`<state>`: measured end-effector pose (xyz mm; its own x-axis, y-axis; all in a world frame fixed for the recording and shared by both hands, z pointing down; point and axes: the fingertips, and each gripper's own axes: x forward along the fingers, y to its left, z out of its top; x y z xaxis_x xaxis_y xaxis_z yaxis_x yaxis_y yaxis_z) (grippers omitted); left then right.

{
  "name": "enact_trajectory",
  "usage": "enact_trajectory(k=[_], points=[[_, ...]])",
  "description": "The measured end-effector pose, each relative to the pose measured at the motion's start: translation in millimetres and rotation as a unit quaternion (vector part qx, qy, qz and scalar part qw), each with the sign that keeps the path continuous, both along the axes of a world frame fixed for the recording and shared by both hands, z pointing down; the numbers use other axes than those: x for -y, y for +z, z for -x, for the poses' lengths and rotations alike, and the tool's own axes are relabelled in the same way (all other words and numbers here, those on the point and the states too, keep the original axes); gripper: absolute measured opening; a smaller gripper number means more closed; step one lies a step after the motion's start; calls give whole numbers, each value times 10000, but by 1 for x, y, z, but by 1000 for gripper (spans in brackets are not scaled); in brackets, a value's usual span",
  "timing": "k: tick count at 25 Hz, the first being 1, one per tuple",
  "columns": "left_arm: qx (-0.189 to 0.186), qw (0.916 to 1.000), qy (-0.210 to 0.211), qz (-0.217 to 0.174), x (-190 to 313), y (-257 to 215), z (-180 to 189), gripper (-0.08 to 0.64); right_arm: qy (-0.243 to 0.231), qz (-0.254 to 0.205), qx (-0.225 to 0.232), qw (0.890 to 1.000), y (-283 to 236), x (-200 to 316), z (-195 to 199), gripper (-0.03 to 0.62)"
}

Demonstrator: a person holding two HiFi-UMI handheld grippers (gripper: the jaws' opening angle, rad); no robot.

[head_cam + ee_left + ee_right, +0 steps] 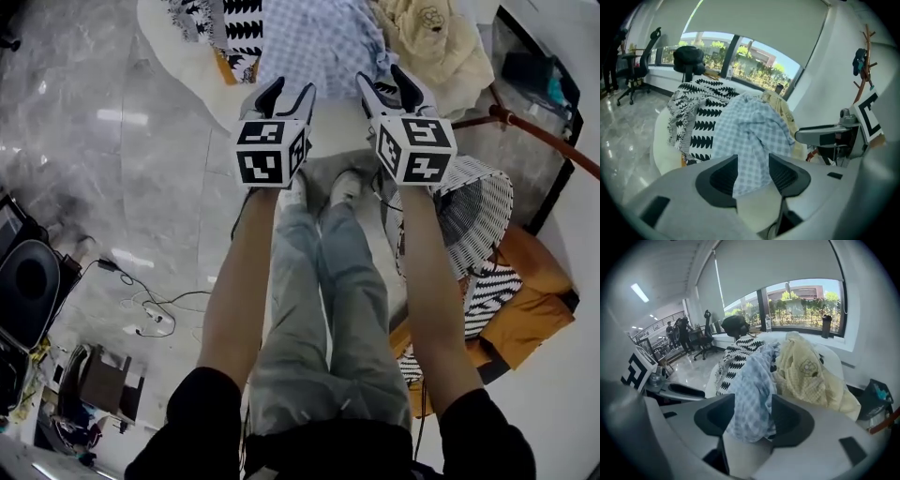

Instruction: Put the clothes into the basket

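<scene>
A blue checked cloth (pixel 319 42) lies heaped on a white rounded seat (pixel 187 66), between a black-and-white patterned cloth (pixel 220 19) and a pale yellow garment (pixel 436 37). My left gripper (pixel 289 92) hovers open just short of the checked cloth's near edge. The right gripper (pixel 384 82) is open too, beside the yellow garment. In the left gripper view the checked cloth (pixel 750 131) shows through the gap beyond the left gripper (pixel 753 171), untouched. The right gripper (pixel 753 416) frames the same cloth (pixel 754 385). A white slatted basket (pixel 487 202) stands on the floor under my right forearm.
An orange cushion (pixel 530 309) with a striped cloth lies right of the basket. A wooden coat stand (pixel 539 131) crosses the right side. Cables (pixel 150 314) and a black case (pixel 28 281) sit on the grey floor at left. The person's shoes (pixel 323 190) stand near the seat.
</scene>
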<state>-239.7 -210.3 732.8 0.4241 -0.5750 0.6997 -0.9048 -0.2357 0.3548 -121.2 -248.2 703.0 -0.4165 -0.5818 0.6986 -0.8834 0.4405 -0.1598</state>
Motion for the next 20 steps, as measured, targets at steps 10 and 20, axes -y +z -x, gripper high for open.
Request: enact_trajectory(k=[10, 20], points=[[781, 9949, 103, 624, 8, 104, 21, 279, -344, -370, -842, 9952, 32, 36, 2, 239], [243, 9937, -422, 1012, 17, 171, 28, 284, -494, -680, -1207, 9891, 53, 36, 9, 196]])
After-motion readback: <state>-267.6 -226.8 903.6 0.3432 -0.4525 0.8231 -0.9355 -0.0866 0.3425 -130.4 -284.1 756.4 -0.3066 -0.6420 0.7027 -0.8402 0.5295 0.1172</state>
